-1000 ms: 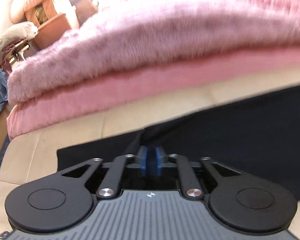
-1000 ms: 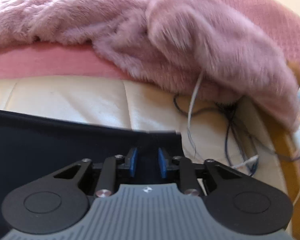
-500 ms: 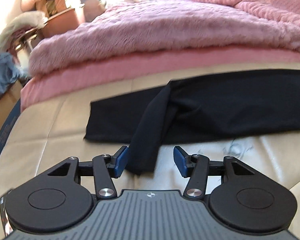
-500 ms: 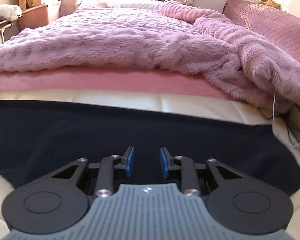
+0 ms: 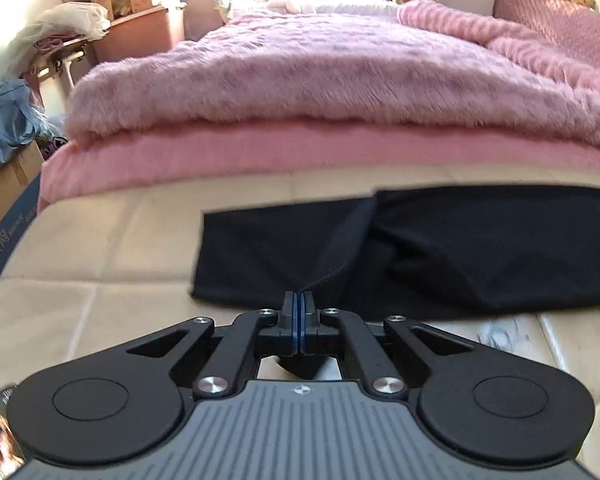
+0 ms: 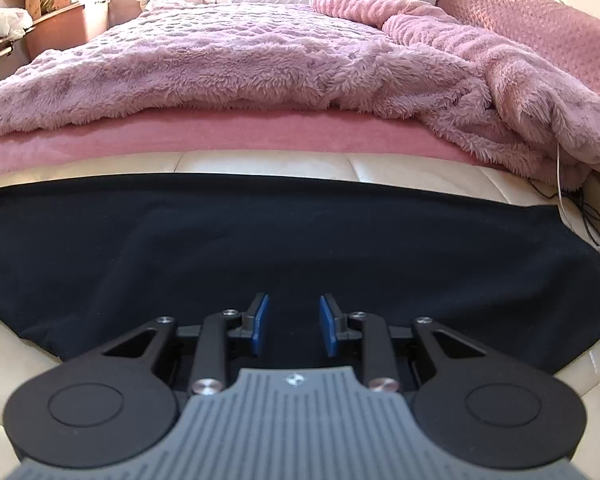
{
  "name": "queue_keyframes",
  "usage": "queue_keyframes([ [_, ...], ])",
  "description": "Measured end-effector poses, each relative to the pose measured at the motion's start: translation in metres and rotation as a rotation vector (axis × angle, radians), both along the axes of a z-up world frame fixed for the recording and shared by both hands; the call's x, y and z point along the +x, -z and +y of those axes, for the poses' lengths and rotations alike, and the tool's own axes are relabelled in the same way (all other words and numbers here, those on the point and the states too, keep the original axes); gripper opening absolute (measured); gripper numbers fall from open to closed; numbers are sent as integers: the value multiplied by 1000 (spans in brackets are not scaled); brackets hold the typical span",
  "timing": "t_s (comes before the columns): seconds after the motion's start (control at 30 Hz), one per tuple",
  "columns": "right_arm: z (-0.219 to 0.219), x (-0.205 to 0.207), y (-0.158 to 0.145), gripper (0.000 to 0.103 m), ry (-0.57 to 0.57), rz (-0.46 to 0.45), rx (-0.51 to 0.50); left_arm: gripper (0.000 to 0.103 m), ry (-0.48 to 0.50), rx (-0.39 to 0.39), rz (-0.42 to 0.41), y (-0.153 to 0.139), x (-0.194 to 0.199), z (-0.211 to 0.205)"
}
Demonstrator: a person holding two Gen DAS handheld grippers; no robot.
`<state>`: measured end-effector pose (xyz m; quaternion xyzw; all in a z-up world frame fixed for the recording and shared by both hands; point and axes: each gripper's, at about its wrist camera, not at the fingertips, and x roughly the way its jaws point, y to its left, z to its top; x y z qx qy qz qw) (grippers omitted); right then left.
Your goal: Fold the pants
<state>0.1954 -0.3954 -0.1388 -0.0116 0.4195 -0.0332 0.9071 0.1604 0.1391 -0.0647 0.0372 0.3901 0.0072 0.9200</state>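
The pants (image 5: 480,248) lie flat on the cream bench (image 5: 112,240) at the foot of the bed, long axis left to right. My left gripper (image 5: 299,320) is clamped on a loose fabric corner at their near edge; my right gripper (image 6: 293,326) hovers part-open and empty above them. I judge a fold is starting: next, the right must pinch an edge.

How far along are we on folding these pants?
Done: the black pants lie flat on the cream bench, one leg folded over the other. In hand: the left claw is shut on the near hem; the right claw hangs open over the cloth. Left: the lengthwise folds into a compact bundle.
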Motion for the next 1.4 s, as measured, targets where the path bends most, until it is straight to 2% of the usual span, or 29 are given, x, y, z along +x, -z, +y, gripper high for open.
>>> queue_keyframes([
  [0.13, 1, 3, -1, 22, -11, 1, -20, 0, -12, 22, -9, -18, 22, 20],
  [0.23, 2, 6, 2, 22, -13, 17, -40, 0, -2, 64, 30, -21, 51, 34],
  [0.4, -1, 8, 5, 22, 4, 36, -45, 0, 27, 100, 112, -5, 98, 55],
  [0.57, -6, 8, 9, 22, 19, 58, -58, 1, 28, 105, 126, 10, 125, 65],
  [0.67, -8, 8, 11, 22, 28, 68, -60, 12, -44, 91, 113, 14, 129, 71],
  [0.8, -7, 8, 11, 22, 19, 70, -73, 19, -151, -70, 83, 1, 108, 90],
  [0.87, -6, 5, 8, 22, 10, 66, -79, 30, -198, -156, 84, -3, 87, 98],
  [0.93, -4, 1, 4, 23, 1, 55, -84, 45, -247, -262, 86, -2, 62, 106],
  [1.0, -3, -4, 2, 24, -3, 49, -84, 50, -301, -359, 98, 4, 45, 112],
  [1.17, 1, -12, -1, 25, -13, 42, -83, 50, -427, -603, 119, 35, 21, 124],
  [1.23, 2, -15, -2, 25, -14, 40, -84, 50, -454, -655, 110, 42, 20, 126],
  [1.27, 2, -17, -3, 26, -14, 37, -85, 49, -458, -674, 101, 44, 20, 126],
  [1.3, 2, -18, -3, 26, -13, 35, -85, 41, -462, -686, 88, 44, 21, 127],
  [1.33, 2, -20, -4, 26, -12, 33, -87, 27, -468, -693, 80, 44, 22, 127],
  [1.4, 2, -23, -4, 26, -13, 32, -89, 6, -466, -673, 79, 42, 23, 128],
])
